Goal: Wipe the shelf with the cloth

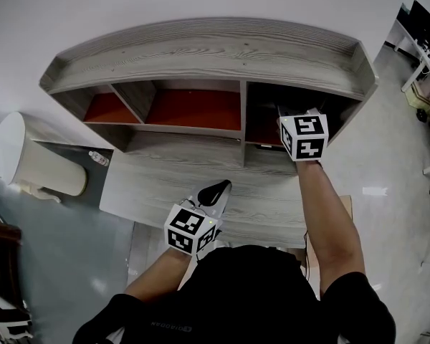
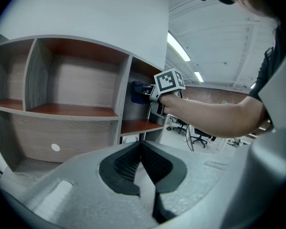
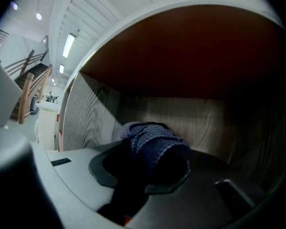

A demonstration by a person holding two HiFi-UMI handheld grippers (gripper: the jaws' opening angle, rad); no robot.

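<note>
**Blue cloth clamped inside the shelf's right-hand compartment**

Nearest to us, in front of the shelf [image 1: 208, 49], our left gripper [image 2: 142, 146] sits over the flat desk board [image 1: 165, 185] at the shelf's foot. Its black ribbed jaws are pressed tip to tip with nothing between them, set in a smooth pale grey shell. The desk board is grey laminate with a fine wood grain running across it.

Further in, our right gripper [image 3: 148, 159] reaches into the shelf's right-hand compartment. From the head view only its marker cube shows outside the opening. Its jaws are clamped on the cloth [image 3: 150, 135], a dark blue, coarsely knitted piece bunched into a rounded wad that bulges past the jaw tips. We cannot tell whether the cloth touches any surface of the compartment.

Around it the compartment is shadowed. A grey grained divider [image 3: 88, 118] stands on one side, a paler grained back panel [image 3: 200, 123] lies beyond, and a smooth red-brown panel [image 3: 190, 51] is overhead.

The shelf's top is a long, gently bowed slab of the same streaked grey laminate. Left of the shelf stands a smooth white round-ended container [image 1: 29, 156].
</note>
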